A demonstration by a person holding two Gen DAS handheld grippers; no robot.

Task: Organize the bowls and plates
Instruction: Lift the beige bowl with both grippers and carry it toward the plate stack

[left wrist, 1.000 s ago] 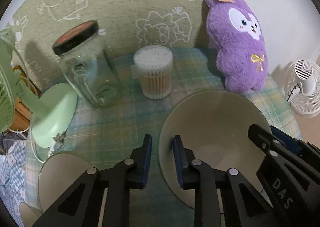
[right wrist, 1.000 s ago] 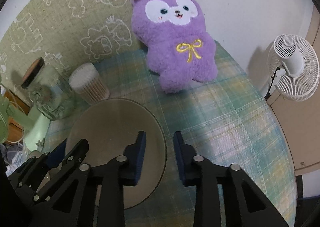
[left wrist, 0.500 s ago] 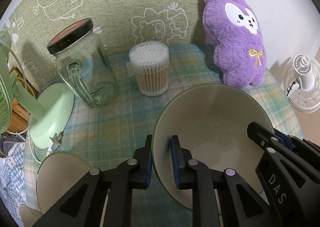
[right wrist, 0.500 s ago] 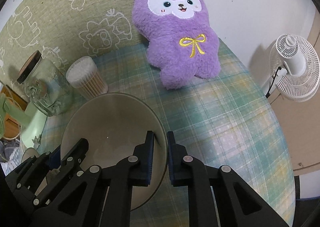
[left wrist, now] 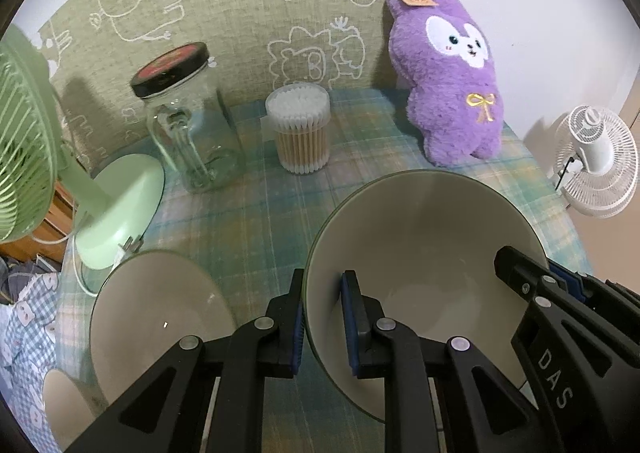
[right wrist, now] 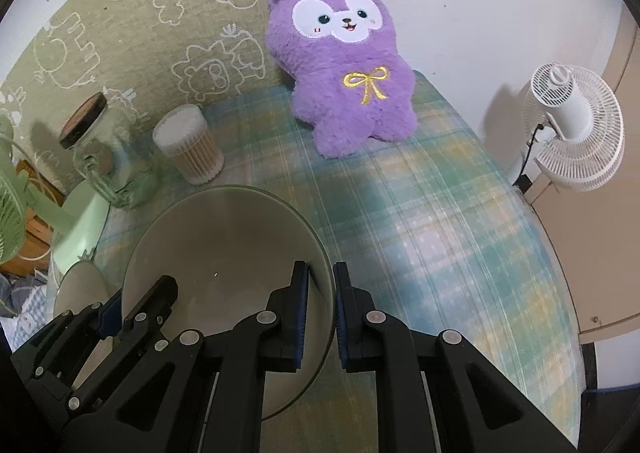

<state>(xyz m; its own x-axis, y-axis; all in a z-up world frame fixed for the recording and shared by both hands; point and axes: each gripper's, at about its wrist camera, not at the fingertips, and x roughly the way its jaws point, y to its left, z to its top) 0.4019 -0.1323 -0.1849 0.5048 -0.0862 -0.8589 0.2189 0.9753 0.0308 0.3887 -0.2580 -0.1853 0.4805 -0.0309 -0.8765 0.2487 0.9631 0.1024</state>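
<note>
A large cream bowl (left wrist: 424, 237) with a dark green rim is held above the plaid tablecloth by both grippers. My left gripper (left wrist: 322, 319) is shut on the bowl's left rim, one finger inside and one outside. My right gripper (right wrist: 321, 303) is shut on the bowl's (right wrist: 224, 237) right rim in the same way. A second cream dish (left wrist: 156, 313) lies on the table to the lower left, with another small cream piece (left wrist: 64, 405) below it. That dish also shows at the left edge of the right wrist view (right wrist: 80, 285).
A glass jar with a black lid (left wrist: 188, 121), a cotton swab tub (left wrist: 302, 133) and a purple plush rabbit (left wrist: 452, 81) stand along the back wall. A green desk fan (left wrist: 100, 205) stands at the left. A white fan (left wrist: 596, 161) stands beyond the table's right edge.
Both grippers closed on the bowl's rim, from open a second ago. The bowl has risen off the table, and both views now look from higher up.
</note>
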